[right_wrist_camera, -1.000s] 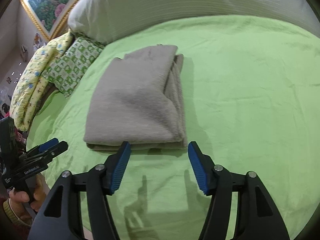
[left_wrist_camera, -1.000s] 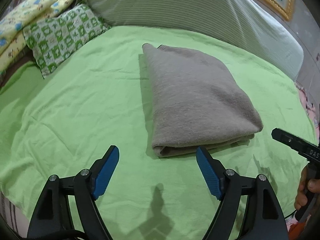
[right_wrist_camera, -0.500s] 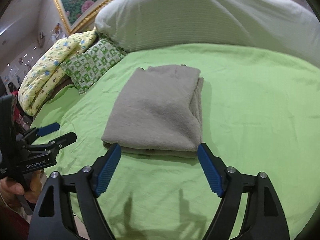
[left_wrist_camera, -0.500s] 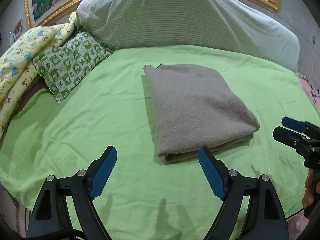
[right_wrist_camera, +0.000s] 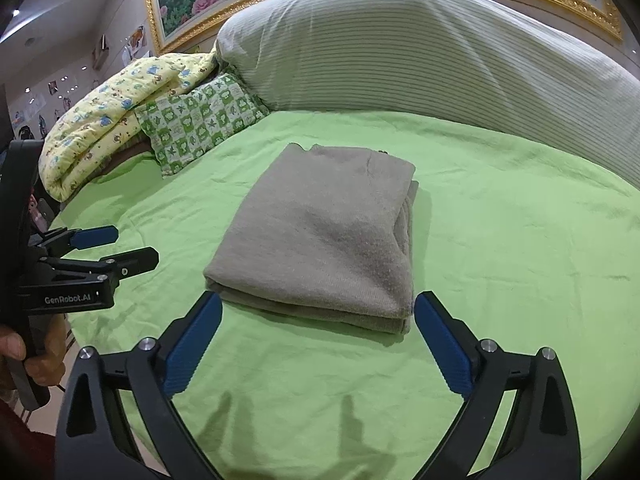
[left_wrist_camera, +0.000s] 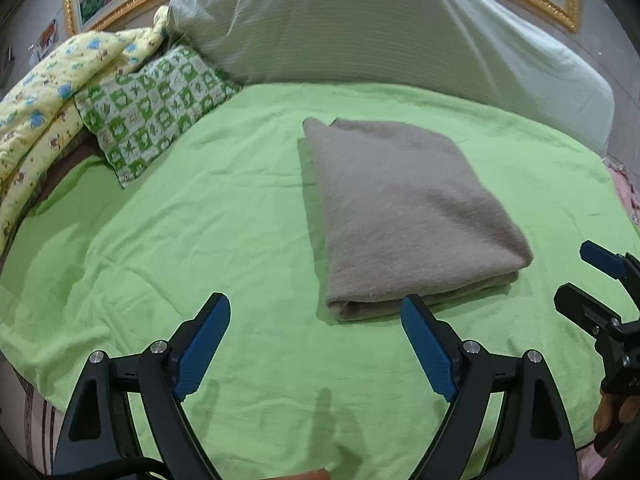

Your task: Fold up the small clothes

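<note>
The folded grey garment (left_wrist_camera: 404, 216) lies flat on the green bedsheet (left_wrist_camera: 200, 240), ahead of both sets of tongs and touched by neither.

Left tongs (left_wrist_camera: 316, 344): the jaws stand wide apart and have just been opening. Nothing lies between them. They hover above bare sheet, with the garment's near folded edge just ahead of the right-hand blue pad (left_wrist_camera: 426, 346).

Right tongs (right_wrist_camera: 318, 340): the jaws stand wide apart and have just been opening. Nothing is clamped. The garment's near edge sits just ahead of the gap between the blue pads (right_wrist_camera: 192, 344), spanning most of it; the pads do not touch the cloth.

From the right wrist view, the left tongs appear at the left edge, level with the garment's near corner, held by a hand (right_wrist_camera: 24, 360). From the left wrist view, the right tongs appear at the right edge, just beside the garment's near right corner.

Beyond the garment, far from both tongs, a large striped pillow (right_wrist_camera: 420, 52) lies along the head of the bed. A green checked pillow (right_wrist_camera: 200, 120) and a yellow printed quilt (right_wrist_camera: 112, 108) lie to the far left.
</note>
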### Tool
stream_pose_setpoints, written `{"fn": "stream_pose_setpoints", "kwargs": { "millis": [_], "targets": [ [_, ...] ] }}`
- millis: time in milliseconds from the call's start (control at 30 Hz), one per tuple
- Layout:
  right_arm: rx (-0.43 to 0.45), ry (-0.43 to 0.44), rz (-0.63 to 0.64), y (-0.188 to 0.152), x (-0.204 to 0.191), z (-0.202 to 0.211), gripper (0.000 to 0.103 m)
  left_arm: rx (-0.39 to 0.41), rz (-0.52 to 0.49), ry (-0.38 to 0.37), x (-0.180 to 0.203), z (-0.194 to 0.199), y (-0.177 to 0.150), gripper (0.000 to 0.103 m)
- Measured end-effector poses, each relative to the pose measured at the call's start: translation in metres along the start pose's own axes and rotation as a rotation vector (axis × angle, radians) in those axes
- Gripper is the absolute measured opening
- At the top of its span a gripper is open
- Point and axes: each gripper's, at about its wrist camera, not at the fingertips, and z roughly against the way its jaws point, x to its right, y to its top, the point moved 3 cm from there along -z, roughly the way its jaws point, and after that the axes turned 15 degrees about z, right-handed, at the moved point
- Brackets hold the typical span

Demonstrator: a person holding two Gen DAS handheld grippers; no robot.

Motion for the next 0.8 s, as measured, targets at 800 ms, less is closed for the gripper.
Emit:
{"fn": "stream_pose_setpoints", "kwargs": {
  "millis": [800],
  "targets": [
    [-0.068, 0.008, -0.042, -0.004, 0.004, -0.05, 0.099, -0.048, -0.012, 0.043, 0.011, -0.05, -0.005, 0.088]
  ]
}}
